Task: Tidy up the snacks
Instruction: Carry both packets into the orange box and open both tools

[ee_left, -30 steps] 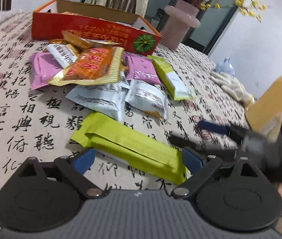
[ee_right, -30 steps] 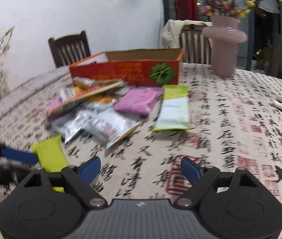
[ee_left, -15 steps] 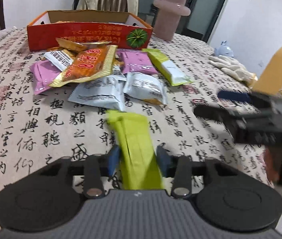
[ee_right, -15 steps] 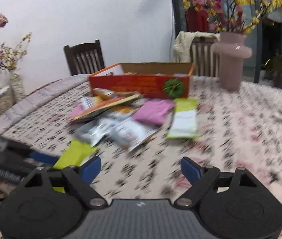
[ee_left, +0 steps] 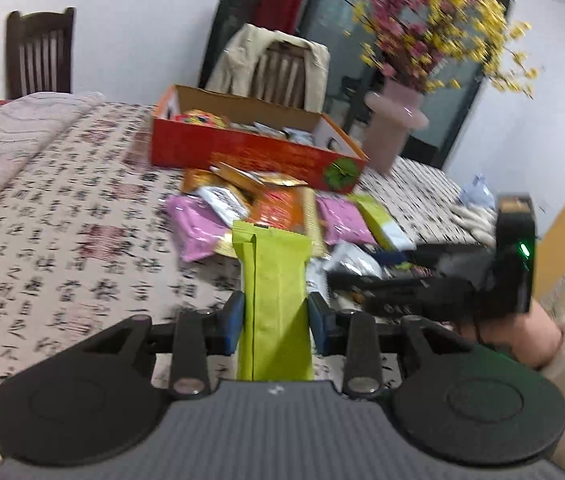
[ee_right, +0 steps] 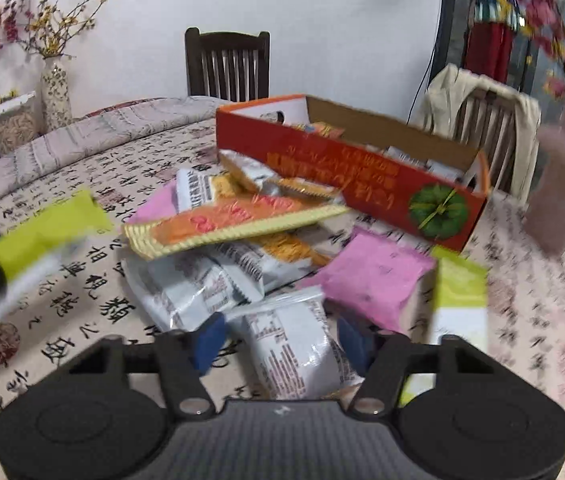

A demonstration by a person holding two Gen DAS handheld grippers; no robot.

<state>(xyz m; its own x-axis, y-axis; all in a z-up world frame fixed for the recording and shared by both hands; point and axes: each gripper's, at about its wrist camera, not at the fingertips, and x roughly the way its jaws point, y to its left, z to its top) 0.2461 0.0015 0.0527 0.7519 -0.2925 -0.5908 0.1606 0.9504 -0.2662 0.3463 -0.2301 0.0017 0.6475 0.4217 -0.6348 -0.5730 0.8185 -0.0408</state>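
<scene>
Left wrist view
What changed: A second ago the lime green snack bar [ee_left: 276, 300] lay flat on the table with the left gripper [ee_left: 276, 314] open around it. Now the two blue pads are pressed tight on its sides and it is up off the cloth, pointing to 12 o'clock.
What that means: I think the pick-up is done. The bar looks ready to go to the box next.
Red box [ee_left: 242, 148]: It sits at 12 o'clock, past the snack pile [ee_left: 266, 208]. It is open on top. A few small packets are already inside, one orange and some pale ones. They are too blurry to name.
Right gripper [ee_left: 366, 268]: It comes in from 3 o'clock, low over the pile.

Right wrist view
What changed: A second ago the right gripper [ee_right: 280, 338] was open over bare cloth. Now it is down at the pile, with a white and silver packet [ee_right: 298, 350] between its blue pads.
Grip: The pads are close to the packet's sides. I cannot tell if they are squeezing it yet.
Red box [ee_right: 322, 168]: It is at 1 o'clock behind the pile. Orange and white packets show inside.
Green bar: The lime bar [ee_right: 42, 228] shows at 9 o'clock, blurry, held up by the other tool.
Left on the table: Pink packets [ee_right: 370, 276], an orange and gold packet [ee_right: 234, 224] and more white ones are still not in the box. Most of the job is left, I think.
</scene>
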